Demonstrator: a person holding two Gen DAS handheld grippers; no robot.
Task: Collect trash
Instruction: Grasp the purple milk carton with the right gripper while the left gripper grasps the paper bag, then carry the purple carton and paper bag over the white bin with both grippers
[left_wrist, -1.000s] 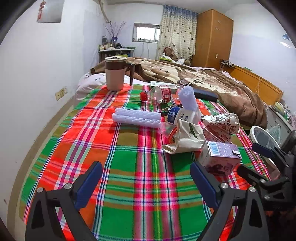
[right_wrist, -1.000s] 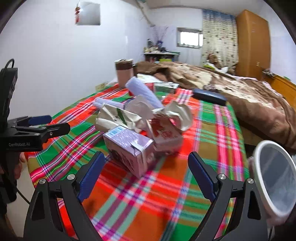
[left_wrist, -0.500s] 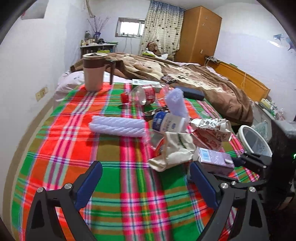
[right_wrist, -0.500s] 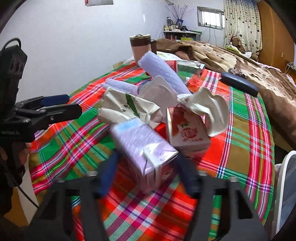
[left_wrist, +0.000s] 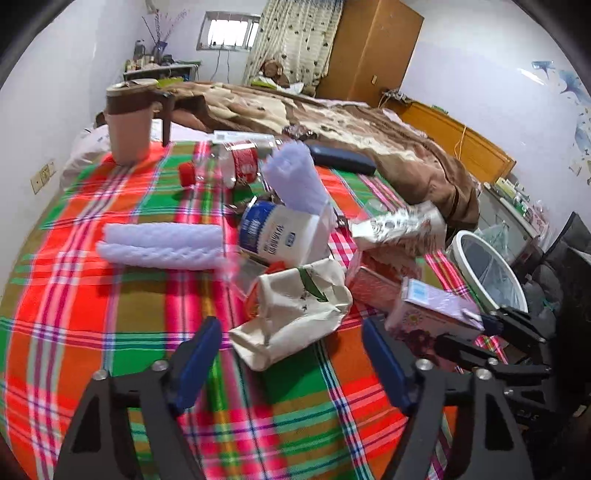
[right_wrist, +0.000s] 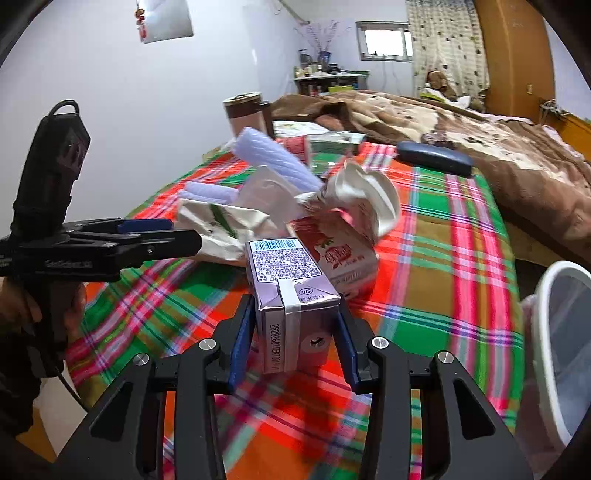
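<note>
**K:** Left wrist view, left to right: pink jug (left_wrist: 129, 127) at the far left corner of the plaid cloth (left_wrist: 85, 302). Two lilac foam rolls (left_wrist: 162, 245) lying flat, mid-left. Clear bottle (left_wrist: 229, 162) on its side behind them, red cap toward the jug. White tub with blue label (left_wrist: 279, 236) tipped over, another foam roll (left_wrist: 297, 177) leaning up behind it.

**M:** Left gripper (left_wrist: 291, 360)?

**K:** Spread wide, nothing between the fingers. Crumpled cream bag (left_wrist: 295, 317) sits just ahead of the gap, not touched.

**M:** Further right?

**K:** Silver patterned wrapper (left_wrist: 399, 225), red carton (left_wrist: 373, 284) under it, then the purple carton (left_wrist: 436, 312) at the cloth's right edge. White-rimmed bin (left_wrist: 487, 273) just beyond that edge, lined with a clear bag.

**M:** Right wrist view?

**K:** Left gripper comes in from the left, hand (right_wrist: 40, 306) on the grip. Cream bag (right_wrist: 221, 225), crumpled white carton top (right_wrist: 365, 195), red carton (right_wrist: 340, 254) mid-frame. Right gripper (right_wrist: 295, 341) is clamped on the purple carton (right_wrist: 291, 284): both blue pads flat against its sides, barcode face up, carton butting the red one. Can't tell if it's off the cloth. Bin rim (right_wrist: 543, 321) at far right, well clear of the carton. Dark case (right_wrist: 434, 157) further back near the brown blanket (right_wrist: 480, 133).
</note>
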